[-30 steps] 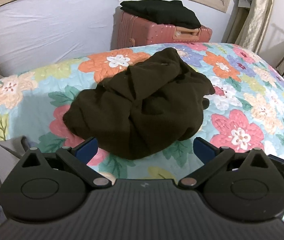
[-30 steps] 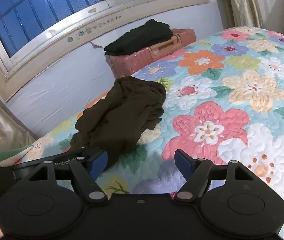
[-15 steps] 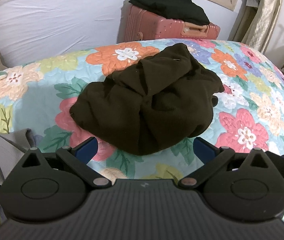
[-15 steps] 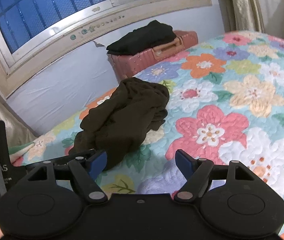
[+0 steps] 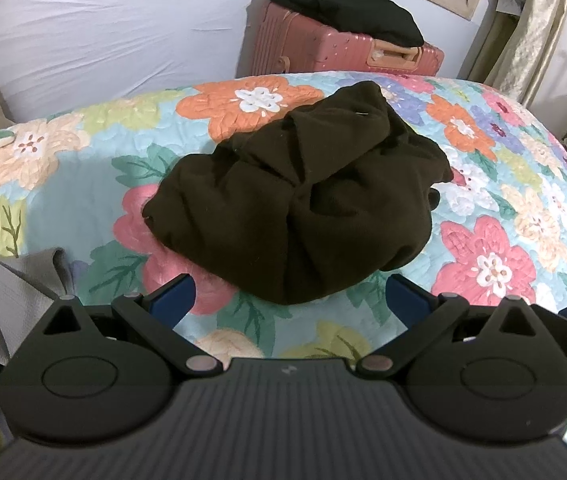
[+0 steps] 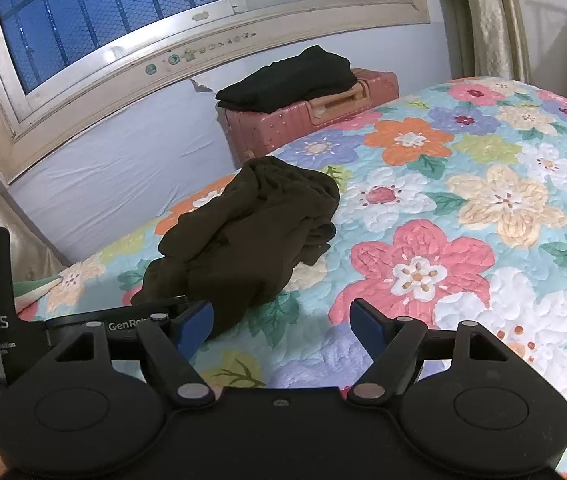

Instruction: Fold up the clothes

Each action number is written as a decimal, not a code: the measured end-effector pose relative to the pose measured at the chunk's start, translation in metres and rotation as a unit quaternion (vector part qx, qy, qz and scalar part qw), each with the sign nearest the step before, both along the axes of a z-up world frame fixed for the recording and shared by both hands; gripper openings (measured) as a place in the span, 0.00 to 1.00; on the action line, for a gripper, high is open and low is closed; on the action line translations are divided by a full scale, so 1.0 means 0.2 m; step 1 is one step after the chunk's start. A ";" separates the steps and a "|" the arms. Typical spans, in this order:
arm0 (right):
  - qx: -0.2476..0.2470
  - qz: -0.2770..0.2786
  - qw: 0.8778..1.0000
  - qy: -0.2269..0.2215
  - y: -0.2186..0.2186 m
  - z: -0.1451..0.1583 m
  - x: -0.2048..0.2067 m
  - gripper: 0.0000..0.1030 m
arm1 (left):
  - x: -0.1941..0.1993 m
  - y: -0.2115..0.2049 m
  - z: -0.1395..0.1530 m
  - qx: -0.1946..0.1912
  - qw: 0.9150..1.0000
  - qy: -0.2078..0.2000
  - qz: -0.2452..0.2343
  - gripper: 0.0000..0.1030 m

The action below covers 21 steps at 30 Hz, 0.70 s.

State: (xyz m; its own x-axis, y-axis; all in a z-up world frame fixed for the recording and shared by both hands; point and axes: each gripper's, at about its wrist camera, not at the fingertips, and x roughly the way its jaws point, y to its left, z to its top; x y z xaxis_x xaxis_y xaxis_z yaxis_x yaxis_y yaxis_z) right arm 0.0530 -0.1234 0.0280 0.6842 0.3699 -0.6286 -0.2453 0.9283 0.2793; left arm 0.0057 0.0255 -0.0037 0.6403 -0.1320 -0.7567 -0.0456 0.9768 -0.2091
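- Dark garment point(image 5: 303, 208) heaped unfolded on bed point(image 5: 83, 200).
- Left gripper point(image 5: 289, 292) wide open, empty, just short of garment for grasping.
- Right gripper point(image 6: 281, 320) wide open, empty, beside garment.

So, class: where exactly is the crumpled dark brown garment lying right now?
The dark brown garment lies bunched on the floral quilt, ahead of the open left gripper and just this side of the pink suitcase by the wall.

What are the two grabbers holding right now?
Nothing. The left gripper and the right gripper are both open and empty; the crumpled dark garment lies loose on the flowered bedspread.
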 end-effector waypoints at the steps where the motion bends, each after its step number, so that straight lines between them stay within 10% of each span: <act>1: 0.001 0.000 1.000 0.002 0.00 0.00 0.00 0.77 | 0.00 0.00 0.00 -0.001 1.000 0.000 0.000 1.00; 12: 0.013 0.009 1.000 0.012 0.01 -0.03 0.04 0.77 | 0.00 0.01 0.00 -0.008 1.000 -0.001 0.004 1.00; 21: 0.149 0.032 0.986 0.069 -0.02 -0.19 0.40 0.78 | 0.03 0.18 -0.02 -0.036 0.993 -0.048 0.106 1.00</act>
State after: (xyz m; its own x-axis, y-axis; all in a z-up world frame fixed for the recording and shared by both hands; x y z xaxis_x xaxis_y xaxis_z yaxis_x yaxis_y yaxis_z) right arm 0.1321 -0.1266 -0.0096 0.5692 0.5925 -0.5701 -0.2420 0.7833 0.5726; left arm 0.0111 0.0619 -0.0083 0.7278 -0.0387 -0.6847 -0.2246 0.9299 -0.2913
